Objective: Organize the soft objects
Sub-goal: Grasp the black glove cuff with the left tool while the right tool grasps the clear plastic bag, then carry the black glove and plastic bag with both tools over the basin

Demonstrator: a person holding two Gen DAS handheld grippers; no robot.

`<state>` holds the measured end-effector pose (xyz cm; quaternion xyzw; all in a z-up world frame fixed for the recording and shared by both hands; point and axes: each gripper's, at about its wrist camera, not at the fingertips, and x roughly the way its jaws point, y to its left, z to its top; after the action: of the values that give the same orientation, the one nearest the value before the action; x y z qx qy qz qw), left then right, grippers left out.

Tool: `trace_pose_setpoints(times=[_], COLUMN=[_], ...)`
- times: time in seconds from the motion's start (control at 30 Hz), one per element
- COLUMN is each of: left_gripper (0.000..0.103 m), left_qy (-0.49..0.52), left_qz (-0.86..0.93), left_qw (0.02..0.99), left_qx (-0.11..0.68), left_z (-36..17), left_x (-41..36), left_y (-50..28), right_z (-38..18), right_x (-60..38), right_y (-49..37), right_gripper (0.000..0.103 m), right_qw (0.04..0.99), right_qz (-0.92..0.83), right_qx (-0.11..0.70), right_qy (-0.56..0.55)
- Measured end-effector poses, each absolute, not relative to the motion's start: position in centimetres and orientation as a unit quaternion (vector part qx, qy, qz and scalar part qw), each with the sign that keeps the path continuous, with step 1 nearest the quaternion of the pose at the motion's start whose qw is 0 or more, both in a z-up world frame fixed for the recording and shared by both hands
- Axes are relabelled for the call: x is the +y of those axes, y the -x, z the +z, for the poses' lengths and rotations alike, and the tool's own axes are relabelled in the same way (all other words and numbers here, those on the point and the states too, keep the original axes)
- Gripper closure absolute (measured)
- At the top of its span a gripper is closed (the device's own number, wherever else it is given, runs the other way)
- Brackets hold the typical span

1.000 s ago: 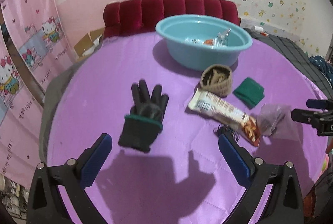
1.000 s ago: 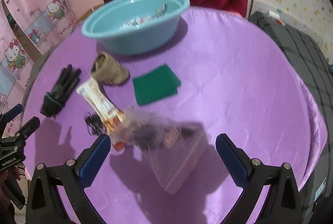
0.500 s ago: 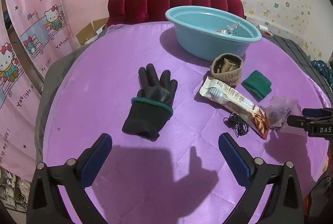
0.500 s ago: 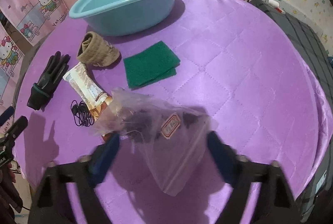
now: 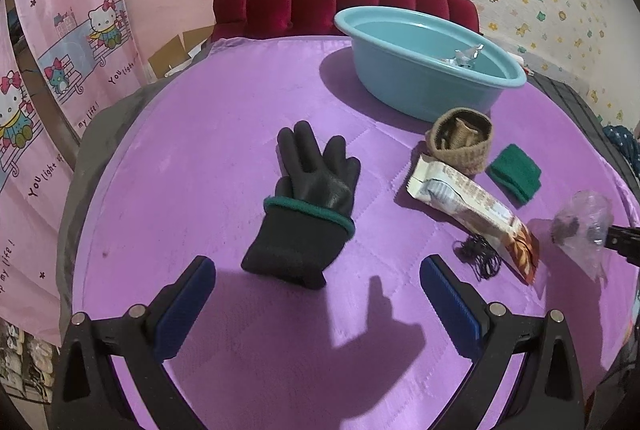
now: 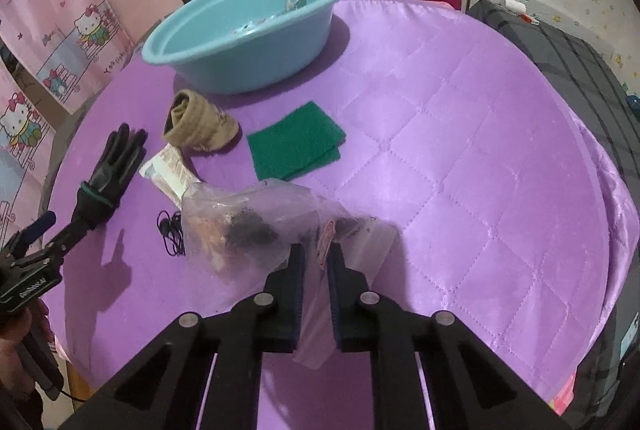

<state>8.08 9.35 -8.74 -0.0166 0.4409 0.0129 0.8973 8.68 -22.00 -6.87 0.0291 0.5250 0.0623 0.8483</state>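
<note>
A black glove with a green cuff band (image 5: 308,206) lies flat on the purple quilt, fingers pointing away. My left gripper (image 5: 315,266) hovers open just before its cuff, one pad on each side, touching nothing. A clear plastic bag (image 6: 248,222) with dark bits inside lies to the right of the glove. My right gripper (image 6: 316,250) is shut on the bag's near edge by its red label. A rolled beige sock (image 6: 200,126) and a folded green cloth (image 6: 296,142) lie in front of the blue basin (image 6: 248,62).
A long snack packet (image 5: 468,202) and a black cord tangle (image 5: 480,254) lie between glove and bag. The basin holds small wrappers. A red headboard and pink curtains ring the bed. A grey blanket (image 6: 560,70) covers the right side. A hand grips the left tool.
The right gripper's jaws went from wide open to closed on the plastic bag. The left gripper came lower and nearer to the glove, which now looms larger.
</note>
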Motion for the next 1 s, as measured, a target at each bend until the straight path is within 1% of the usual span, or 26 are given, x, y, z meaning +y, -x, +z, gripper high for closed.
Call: trace_pose_setpoints(times=[0.23,0.27,0.3,0.33,0.37,0.4,0.43,0.47,0.5,0.6,1.0], left_gripper=[0.000,0.004,0.012,0.016,0.028,0.046,0.058,0.074,0.080,0.083,0.083], left_qy=[0.027,0.030,0.032,0.030,0.029,0.030,0.033,0.036,0.031,0.030,0.045], left_qz=[0.017,0.014,0.011,0.011,0.011,0.008,-0.002,-0.015,-0.016,-0.019,-0.021], left_qw=[0.894,0.894,0.893,0.892,0.891,0.889,0.888,0.888,0.889,0.887,0.884], left_qx=[0.447,0.447,0.449,0.451,0.453,0.458,0.459,0.458,0.457,0.461,0.465], left_z=[-10.1,-10.3,-10.6,-10.7,-10.9,-11.2,-11.2,-11.2,-11.0,-10.6,-7.1], left_x=[10.2,10.3,10.3,10.2,10.1,10.1,10.1,10.1,10.0,9.9,9.4], left_y=[-9.8,-10.0,-10.3,-10.4,-10.7,-10.9,-10.9,-10.9,-10.8,-10.3,-7.3], right_z=[-6.8,-6.9,-6.9,-7.0,-7.0,-7.0,-7.1,-7.1,-7.1,-6.9,-4.5], right_x=[-21.9,-22.0,-22.0,-22.0,-21.9,-21.9,-21.8,-21.7,-21.7,-21.6,-21.2], right_y=[-9.1,-9.3,-9.4,-9.4,-9.4,-9.5,-9.6,-9.6,-9.6,-9.7,-9.6], right_gripper=[0.093,0.093,0.093,0.093,0.093,0.093,0.093,0.093,0.093,0.093,0.093], right_qw=[0.849,0.849,0.849,0.849,0.849,0.848,0.846,0.845,0.845,0.844,0.836], right_qz=[0.058,0.057,0.057,0.058,0.059,0.060,0.061,0.061,0.061,0.063,0.079], right_qx=[0.524,0.524,0.525,0.524,0.525,0.526,0.529,0.530,0.530,0.533,0.543], right_qy=[-0.036,-0.035,-0.035,-0.035,-0.033,-0.031,-0.029,-0.027,-0.024,-0.021,-0.012])
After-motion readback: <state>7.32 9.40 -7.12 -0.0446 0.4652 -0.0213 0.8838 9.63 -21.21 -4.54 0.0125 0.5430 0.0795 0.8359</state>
